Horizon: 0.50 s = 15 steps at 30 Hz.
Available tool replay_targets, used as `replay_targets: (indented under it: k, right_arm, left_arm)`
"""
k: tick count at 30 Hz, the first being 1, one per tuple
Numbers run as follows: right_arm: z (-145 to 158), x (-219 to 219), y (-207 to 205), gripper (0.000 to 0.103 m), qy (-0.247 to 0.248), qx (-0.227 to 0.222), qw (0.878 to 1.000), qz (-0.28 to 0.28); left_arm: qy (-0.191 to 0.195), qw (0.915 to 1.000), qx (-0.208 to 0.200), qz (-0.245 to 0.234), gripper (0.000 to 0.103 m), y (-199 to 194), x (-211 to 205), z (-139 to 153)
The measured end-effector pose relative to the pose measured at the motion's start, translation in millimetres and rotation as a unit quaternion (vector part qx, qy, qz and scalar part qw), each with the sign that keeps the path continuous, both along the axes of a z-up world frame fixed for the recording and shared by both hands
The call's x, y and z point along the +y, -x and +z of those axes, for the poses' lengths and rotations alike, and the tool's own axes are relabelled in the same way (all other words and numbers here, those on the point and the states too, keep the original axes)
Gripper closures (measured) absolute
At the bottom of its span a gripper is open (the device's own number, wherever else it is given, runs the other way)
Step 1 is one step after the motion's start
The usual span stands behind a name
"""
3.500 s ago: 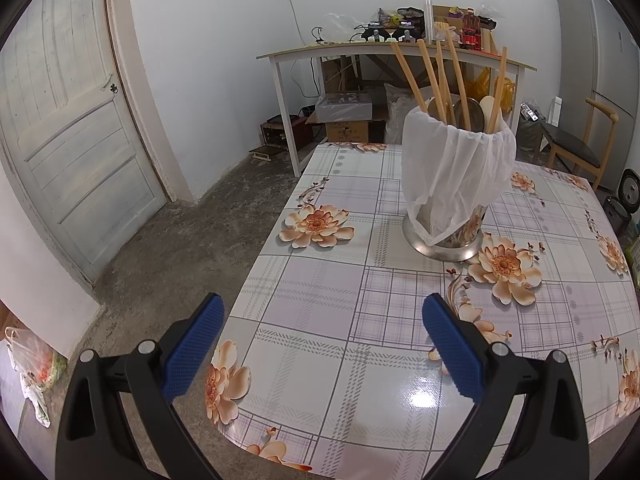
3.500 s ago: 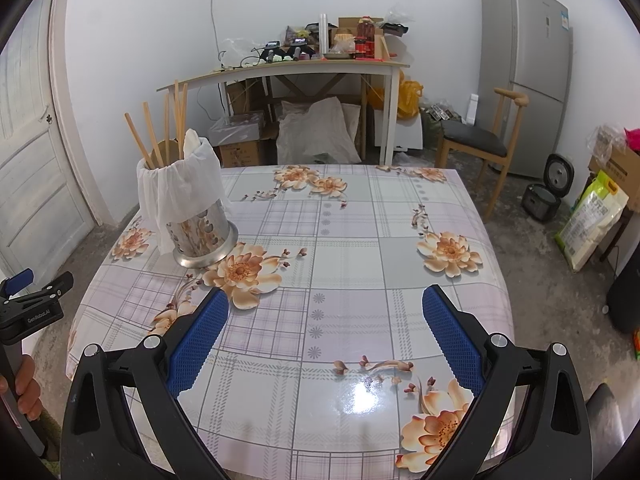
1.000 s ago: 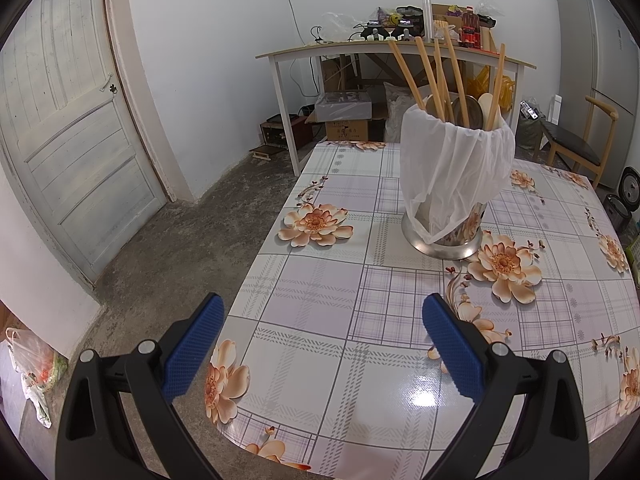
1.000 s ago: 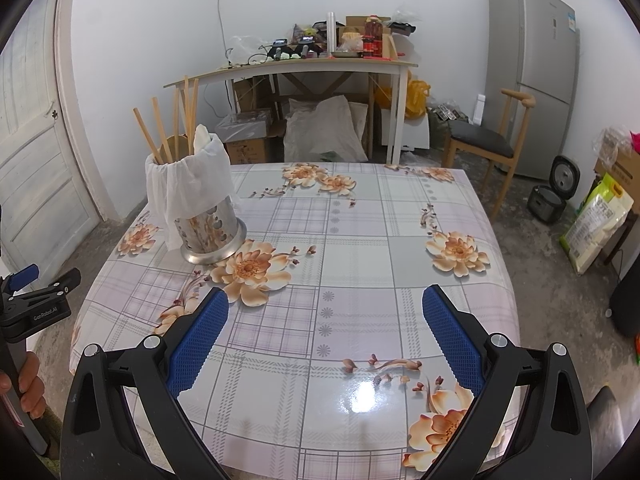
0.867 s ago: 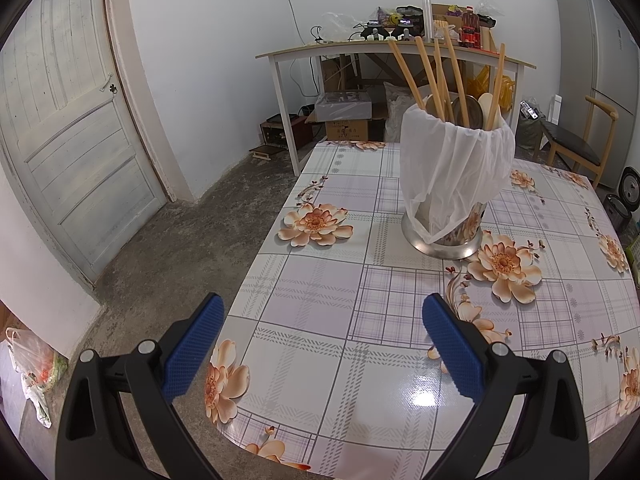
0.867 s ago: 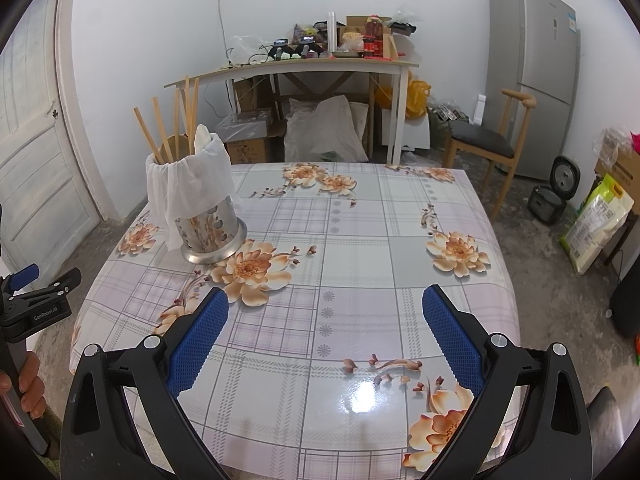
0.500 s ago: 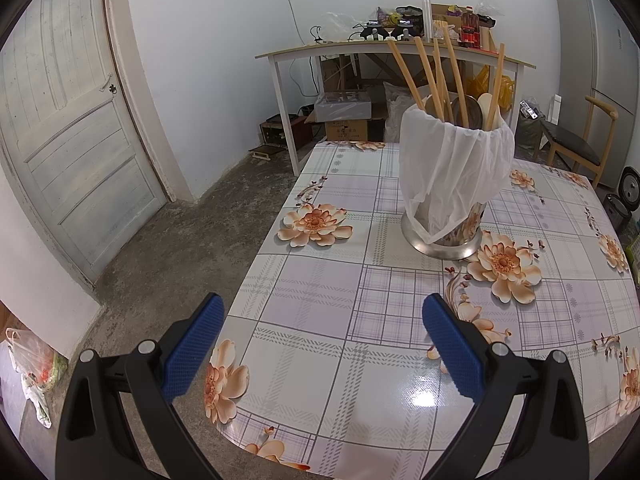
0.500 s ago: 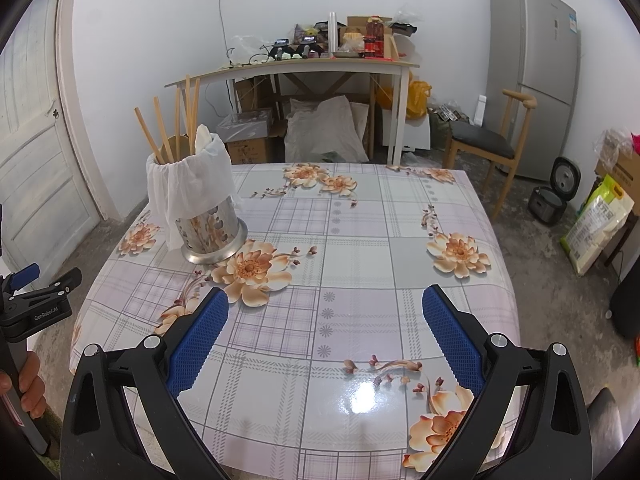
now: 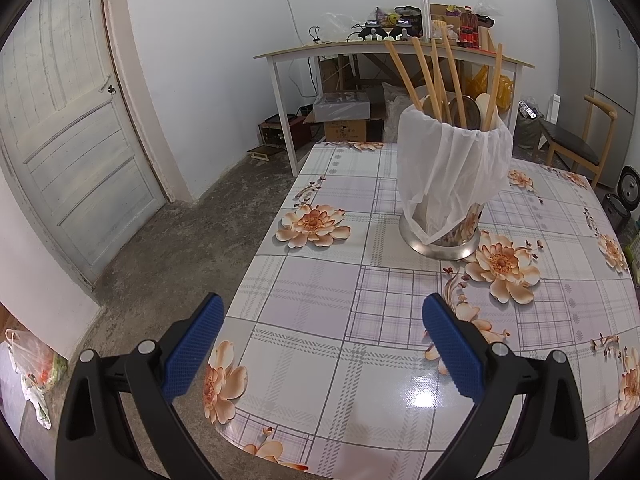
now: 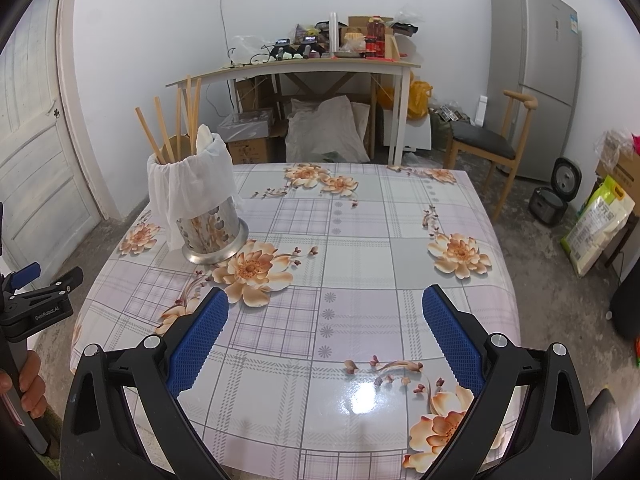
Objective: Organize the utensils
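Observation:
A perforated steel utensil holder [image 9: 444,224] stands on the floral table [image 9: 320,360], draped with a white plastic bag [image 9: 452,160]. Several wooden chopsticks [image 9: 432,72] and a pale spoon [image 9: 486,110] stick up out of it. It also shows in the right wrist view [image 10: 210,236], at the table's left side. My left gripper [image 9: 320,336] is open and empty, low over the table's near left corner. My right gripper [image 10: 324,328] is open and empty over the near middle of the table [image 10: 360,280]. The left tool [image 10: 36,300] shows at the right view's left edge.
A white door [image 9: 68,128] is on the left wall. A cluttered desk [image 10: 304,68] with boxes under it stands behind the table. A wooden chair [image 10: 492,148], a grey fridge [image 10: 536,72], a rice cooker [image 10: 554,196] and a sack [image 10: 596,224] are at the right.
Both grippers stay open and almost still. The right view has crept slightly, so the holder sits a touch further right in it than 3.5 s ago.

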State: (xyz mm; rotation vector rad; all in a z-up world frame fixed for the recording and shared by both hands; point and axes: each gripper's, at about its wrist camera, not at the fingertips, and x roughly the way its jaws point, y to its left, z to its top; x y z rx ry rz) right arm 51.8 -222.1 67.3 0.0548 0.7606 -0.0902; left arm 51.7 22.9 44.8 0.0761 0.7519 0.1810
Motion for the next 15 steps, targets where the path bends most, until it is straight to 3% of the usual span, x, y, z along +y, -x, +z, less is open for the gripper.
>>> replay_targets:
  k: [15]
  right_arm:
    - [0.2,1.1,-1.1,0.009,0.0,0.001,1.0,0.001]
  left_arm:
    - [0.0,1.0,0.002,-0.003,0.006,0.3,-3.7,-2.2]
